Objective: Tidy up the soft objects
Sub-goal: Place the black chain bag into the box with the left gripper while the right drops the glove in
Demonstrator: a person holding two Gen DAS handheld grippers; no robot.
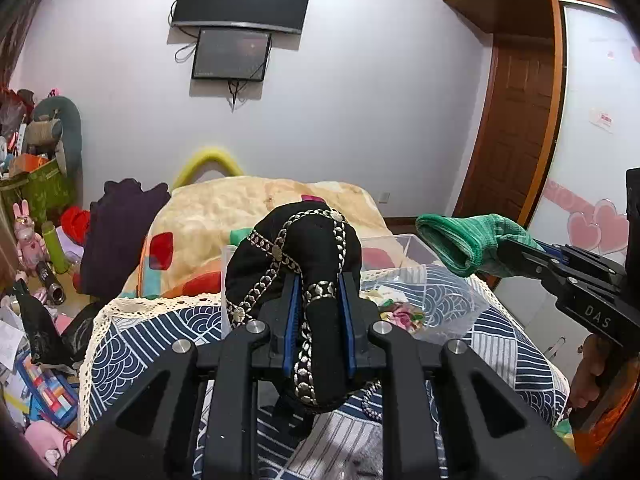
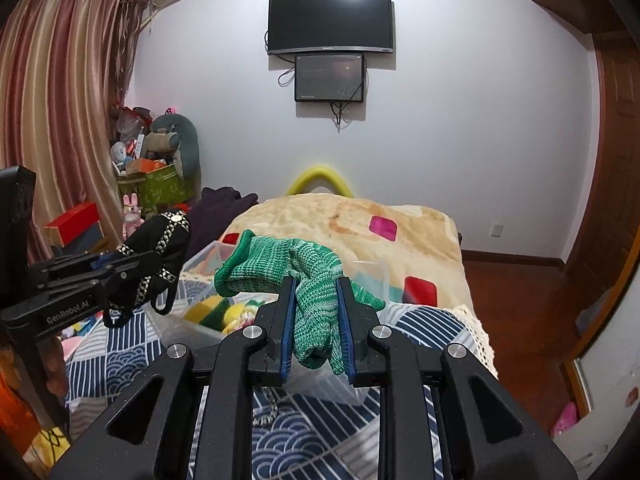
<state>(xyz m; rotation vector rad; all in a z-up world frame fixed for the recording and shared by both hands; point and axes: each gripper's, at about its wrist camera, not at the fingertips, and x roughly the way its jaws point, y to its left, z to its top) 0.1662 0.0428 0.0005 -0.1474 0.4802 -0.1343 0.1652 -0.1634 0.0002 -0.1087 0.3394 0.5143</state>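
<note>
The left gripper (image 1: 319, 316) clamped a black trimmed cloth (image 1: 304, 248) pointing far; the right gripper (image 2: 316, 320) pinched a green glove (image 2: 280, 264), cuff far-left.

Black fabric pouch (image 1: 304, 264) with silver chain-pattern trim: rounded, bunched, raised above bed, pinched at lower part between left gripper (image 1: 320, 320) fingers; black loop strap hangs below. In right wrist view same pouch (image 2: 160, 256) at 9 o'clock.

Green knitted glove (image 2: 308, 280): limp, cuff open toward 10 o'clock, fingers drooping, clamped mid-body by right gripper (image 2: 316, 320), raised above bed. In left wrist view glove (image 1: 464, 240) at 3 o'clock.

Clear plastic bin (image 2: 372, 276) on bed beneath both, holding colourful soft items.
</note>
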